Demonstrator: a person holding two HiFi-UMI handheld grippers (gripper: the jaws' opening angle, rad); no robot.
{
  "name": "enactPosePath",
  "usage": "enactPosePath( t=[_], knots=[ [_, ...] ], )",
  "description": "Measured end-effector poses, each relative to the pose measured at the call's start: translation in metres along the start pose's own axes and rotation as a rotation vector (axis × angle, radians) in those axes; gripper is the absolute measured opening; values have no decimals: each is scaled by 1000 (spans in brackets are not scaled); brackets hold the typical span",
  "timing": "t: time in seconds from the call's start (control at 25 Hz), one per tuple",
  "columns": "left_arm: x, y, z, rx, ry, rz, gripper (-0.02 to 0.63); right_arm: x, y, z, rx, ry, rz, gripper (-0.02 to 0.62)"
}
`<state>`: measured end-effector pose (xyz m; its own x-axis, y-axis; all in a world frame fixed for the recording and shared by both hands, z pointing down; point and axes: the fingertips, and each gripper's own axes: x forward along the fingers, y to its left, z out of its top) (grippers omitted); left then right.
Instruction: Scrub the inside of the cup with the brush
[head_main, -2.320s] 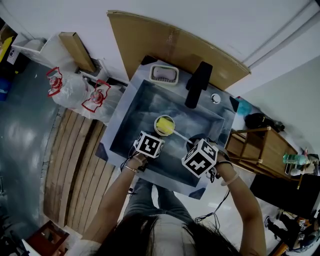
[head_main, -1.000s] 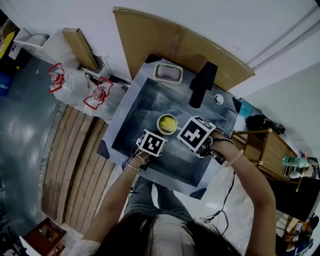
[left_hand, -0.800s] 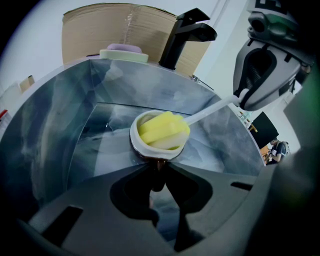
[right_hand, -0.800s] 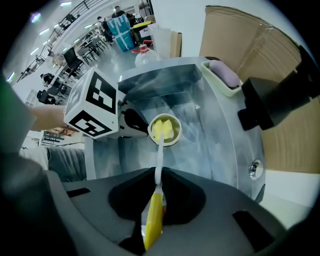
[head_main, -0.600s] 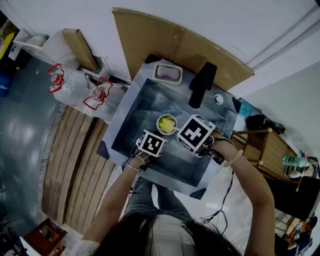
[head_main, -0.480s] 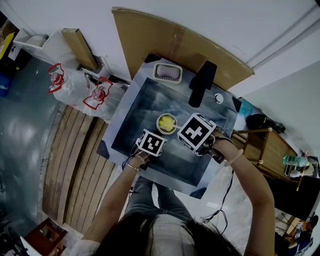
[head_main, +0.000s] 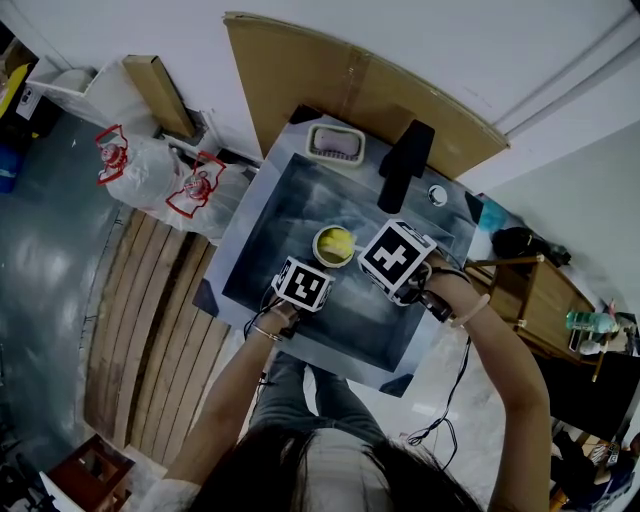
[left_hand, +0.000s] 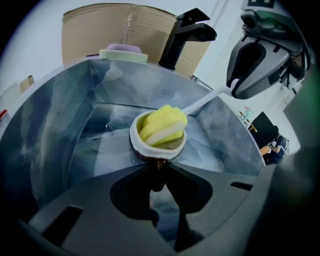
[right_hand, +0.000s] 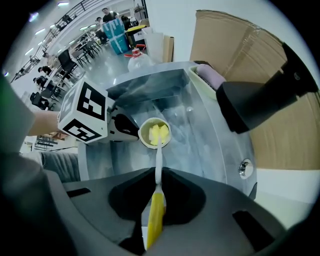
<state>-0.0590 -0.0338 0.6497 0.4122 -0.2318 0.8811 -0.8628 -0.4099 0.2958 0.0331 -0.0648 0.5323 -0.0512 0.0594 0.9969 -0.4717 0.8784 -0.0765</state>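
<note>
Left fingers (left_hand: 192, 175) tight on the cream cup (left_hand: 134, 142), right fingers (right_hand: 186, 182) on the brush (right_hand: 158, 150), yellow head inside.

Our left gripper (left_hand: 158, 171) and right gripper (right_hand: 157, 178) show dark grey moulded shells, each carrying a white cube (head_main: 302, 286) with black square markers; a thin black cable (head_main: 441, 418) trails away. We wear a pale top (head_main: 330, 472), grey trousers (head_main: 300, 385), a bangle (head_main: 260, 337) and a light wristband (head_main: 471, 311).
</note>
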Motion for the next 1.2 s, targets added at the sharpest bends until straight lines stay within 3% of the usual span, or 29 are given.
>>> enactPosePath(
  t=[0.36,0.72,0.96,1.2],
  knots=[
    [-3,0,8,16,-31,1,78,2,15,-5,-42,45,38,55],
    [0,-1,1,0,-3,-3,78,-6,23,10,-29,-15,64,55],
    [-3,-1,11,22,-44,-1,78,-17,10,26,21,-98,28,55],
    [0,0,1,1,-2,-1,78,-12,4,20,9,-61,-23,54]
  ],
)
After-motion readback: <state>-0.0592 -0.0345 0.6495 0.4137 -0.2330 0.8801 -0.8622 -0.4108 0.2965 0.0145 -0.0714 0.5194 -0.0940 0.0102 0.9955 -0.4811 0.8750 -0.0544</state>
